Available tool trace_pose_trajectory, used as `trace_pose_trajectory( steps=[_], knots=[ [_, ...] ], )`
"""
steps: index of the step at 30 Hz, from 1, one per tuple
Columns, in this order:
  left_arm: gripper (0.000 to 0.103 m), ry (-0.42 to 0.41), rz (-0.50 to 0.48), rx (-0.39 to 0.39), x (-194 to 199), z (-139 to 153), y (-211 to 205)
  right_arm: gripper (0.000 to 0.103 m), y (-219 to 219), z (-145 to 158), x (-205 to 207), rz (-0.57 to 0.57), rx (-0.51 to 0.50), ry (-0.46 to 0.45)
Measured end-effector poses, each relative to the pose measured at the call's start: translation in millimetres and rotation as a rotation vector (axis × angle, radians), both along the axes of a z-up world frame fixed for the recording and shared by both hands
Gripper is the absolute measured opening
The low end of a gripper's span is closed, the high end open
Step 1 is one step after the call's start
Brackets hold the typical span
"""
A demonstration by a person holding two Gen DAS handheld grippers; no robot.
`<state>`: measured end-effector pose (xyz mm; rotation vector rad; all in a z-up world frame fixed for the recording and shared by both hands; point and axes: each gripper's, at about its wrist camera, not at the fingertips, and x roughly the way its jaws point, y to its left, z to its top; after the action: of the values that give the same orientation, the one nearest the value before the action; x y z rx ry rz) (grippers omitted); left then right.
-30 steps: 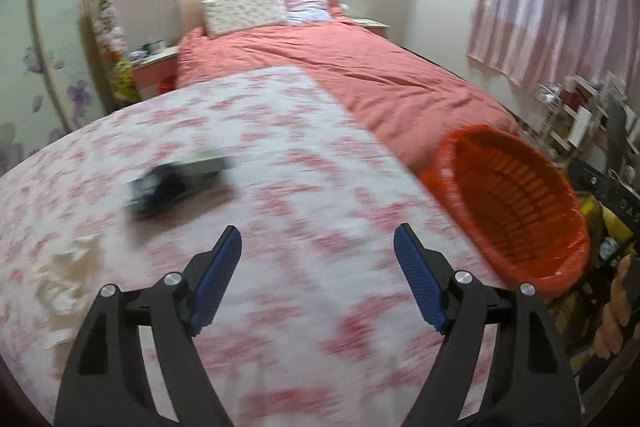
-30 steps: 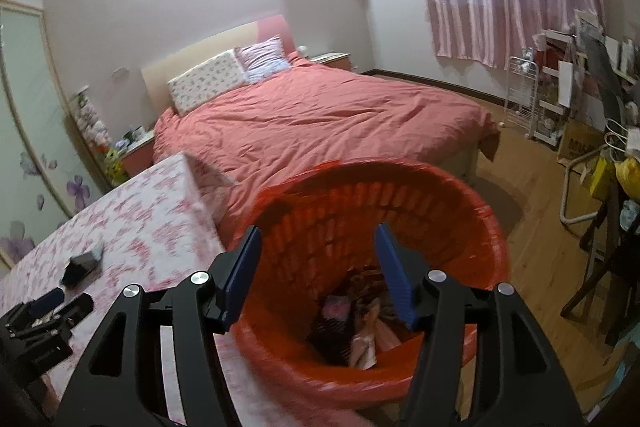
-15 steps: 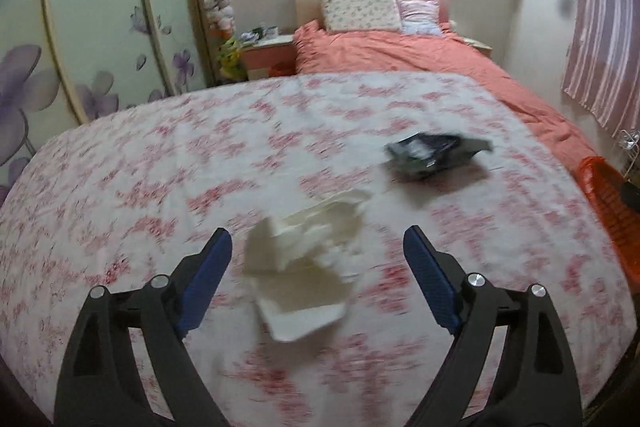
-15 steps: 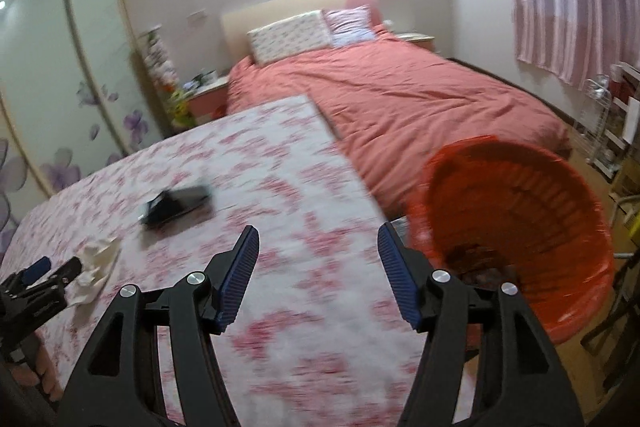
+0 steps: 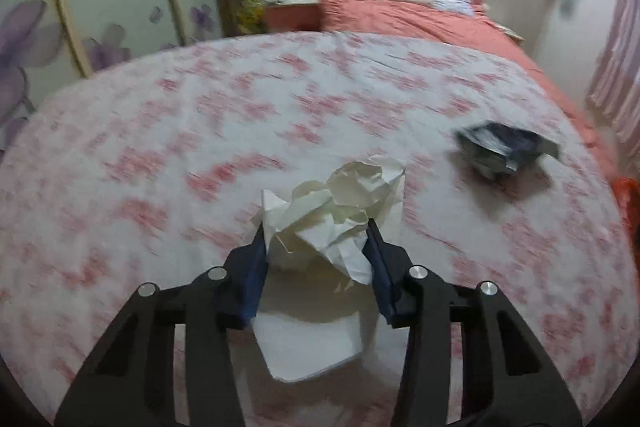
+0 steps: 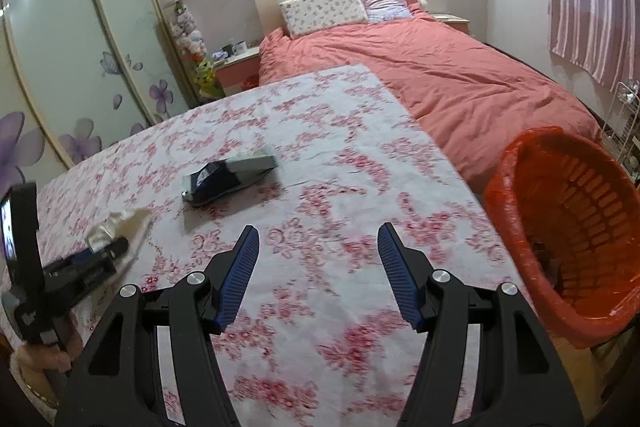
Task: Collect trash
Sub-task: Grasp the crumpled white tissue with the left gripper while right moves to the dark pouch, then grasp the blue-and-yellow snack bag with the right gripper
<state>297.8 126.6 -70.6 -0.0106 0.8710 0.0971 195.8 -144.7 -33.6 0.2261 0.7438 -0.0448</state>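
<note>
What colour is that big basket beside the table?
The basket is bright orange-red, lined with a matching plastic bag. It shows best in the right wrist view.

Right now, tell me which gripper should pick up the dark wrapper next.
Right. The right gripper is open and empty, facing the dark wrapper; the left gripper is already closed around the crumpled white paper.

On the table (image 6: pixel 360 187), crumpled paper (image 5: pixel 340 211) lies left of a wrapper (image 6: pixel 230 177); a basket (image 6: pixel 568 227) stands off its right edge
</note>
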Motion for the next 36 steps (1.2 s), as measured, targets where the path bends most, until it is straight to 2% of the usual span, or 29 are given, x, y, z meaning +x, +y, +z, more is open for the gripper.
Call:
trace_pose_trajectory(
  steps=[4, 6, 7, 12, 20, 25, 28, 32, 36],
  knots=[
    [0.045, 0.003, 0.101, 0.014, 5, -3, 38, 0.062, 17, -3, 11, 0.034, -0.012, 0.01],
    [0.045, 0.01, 0.128, -0.053, 5, -3, 55, 0.062, 27, -6, 21, 0.053, 0.001, 0.021],
    [0.045, 0.006, 0.133, -0.061, 3, -2, 59, 0.062, 33, -8, 27, 0.062, 0.015, 0.031],
    [0.047, 0.019, 0.133, -0.043, 3, -2, 60, 0.062, 64, -14, 55, 0.098, 0.063, 0.072],
    [0.047, 0.02, 0.134, -0.047, 6, -4, 60, 0.059, 103, -27, 92, 0.08, 0.032, 0.127],
    [0.047, 0.019, 0.131, -0.056, 7, -5, 58, 0.05, 81, -38, 96, -0.039, -0.035, 0.198],
    [0.047, 0.019, 0.131, -0.057, 7, -6, 58, 0.05, 54, -35, 82, -0.113, -0.054, 0.191],
    [0.048, 0.019, 0.132, -0.059, 7, -6, 58, 0.051, 32, -25, 61, -0.112, -0.019, 0.129],
    [0.048, 0.018, 0.131, -0.06, 7, -6, 58, 0.055, 39, -16, 66, -0.076, 0.022, 0.097]
  ],
)
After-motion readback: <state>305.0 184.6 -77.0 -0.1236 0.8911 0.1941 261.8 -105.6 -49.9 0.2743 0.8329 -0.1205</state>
